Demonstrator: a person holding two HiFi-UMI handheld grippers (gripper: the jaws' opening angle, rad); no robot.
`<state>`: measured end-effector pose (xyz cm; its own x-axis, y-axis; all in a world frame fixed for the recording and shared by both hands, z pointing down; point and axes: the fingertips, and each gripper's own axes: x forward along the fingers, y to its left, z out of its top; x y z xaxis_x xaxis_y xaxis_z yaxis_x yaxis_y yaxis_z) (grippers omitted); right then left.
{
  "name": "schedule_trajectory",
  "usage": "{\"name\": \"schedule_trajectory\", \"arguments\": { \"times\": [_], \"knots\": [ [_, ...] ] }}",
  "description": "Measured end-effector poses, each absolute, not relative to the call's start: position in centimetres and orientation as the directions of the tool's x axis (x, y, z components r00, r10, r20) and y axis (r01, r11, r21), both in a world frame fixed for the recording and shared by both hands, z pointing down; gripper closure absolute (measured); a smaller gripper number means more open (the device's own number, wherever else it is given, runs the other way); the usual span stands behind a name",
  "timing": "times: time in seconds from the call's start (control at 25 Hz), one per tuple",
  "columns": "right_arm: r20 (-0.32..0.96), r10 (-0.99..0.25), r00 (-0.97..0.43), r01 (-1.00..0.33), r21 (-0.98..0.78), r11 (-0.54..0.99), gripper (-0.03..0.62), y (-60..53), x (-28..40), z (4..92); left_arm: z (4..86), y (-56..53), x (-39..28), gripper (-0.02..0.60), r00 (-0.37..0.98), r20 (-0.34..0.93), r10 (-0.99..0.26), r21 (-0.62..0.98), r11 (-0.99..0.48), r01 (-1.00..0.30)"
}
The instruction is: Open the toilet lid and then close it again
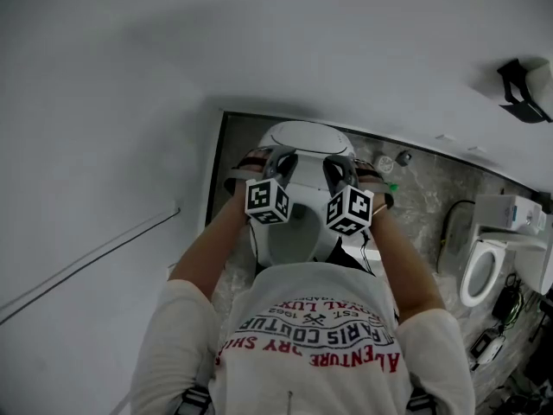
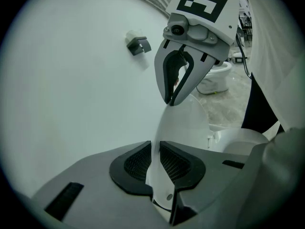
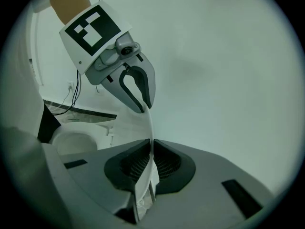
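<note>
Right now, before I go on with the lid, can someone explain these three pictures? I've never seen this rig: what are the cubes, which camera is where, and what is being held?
There is no robot arm. A person holds a two-jaw gripper in each hand. The head view comes from a camera on the person's head, looking steeply down at the left gripper and the right gripper. The marker cubes are parts of the grippers. The other two views come from a camera riding on each gripper, looking along its jaws. Each shows the thin white toilet lid edge-on, pinched between those jaws, with the other gripper opposite. The lid is lifted up off the toilet bowl. A second toilet stands on the stone floor to the right.
</note>
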<state>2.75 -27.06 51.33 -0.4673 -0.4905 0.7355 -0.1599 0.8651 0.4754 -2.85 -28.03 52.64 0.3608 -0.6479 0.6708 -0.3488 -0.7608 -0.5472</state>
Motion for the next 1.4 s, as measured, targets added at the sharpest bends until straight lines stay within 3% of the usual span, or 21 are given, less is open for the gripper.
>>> {"name": "schedule_trajectory", "arguments": {
  "times": [0.84,1.0,1.12,1.4],
  "knots": [
    [0.739,-0.448,-0.503,-0.195,0.408,0.892,0.563,-30.5,2.7,52.0,53.4,-31.6,-3.2,0.511,0.344,0.671,-0.657,-0.511,-0.746,-0.427],
    [0.752,-0.413,-0.514,-0.193,0.368,0.910,0.562,-29.6,3.2,51.5,51.9,-30.7,-3.1,0.469,0.357,0.651,-0.669,-0.526,-0.738,-0.424],
    [0.746,-0.417,-0.519,-0.217,0.356,0.909,0.562,-29.1,3.4,50.3,49.4,-30.2,-3.0,0.460,0.398,0.590,-0.703,-0.541,-0.709,-0.451],
    [0.577,-0.611,-0.542,-0.449,0.416,0.791,0.563,-28.2,3.7,43.6,42.4,-28.2,-4.5,0.484,0.467,0.380,-0.798,-0.425,-0.599,-0.678]
  ]
}}
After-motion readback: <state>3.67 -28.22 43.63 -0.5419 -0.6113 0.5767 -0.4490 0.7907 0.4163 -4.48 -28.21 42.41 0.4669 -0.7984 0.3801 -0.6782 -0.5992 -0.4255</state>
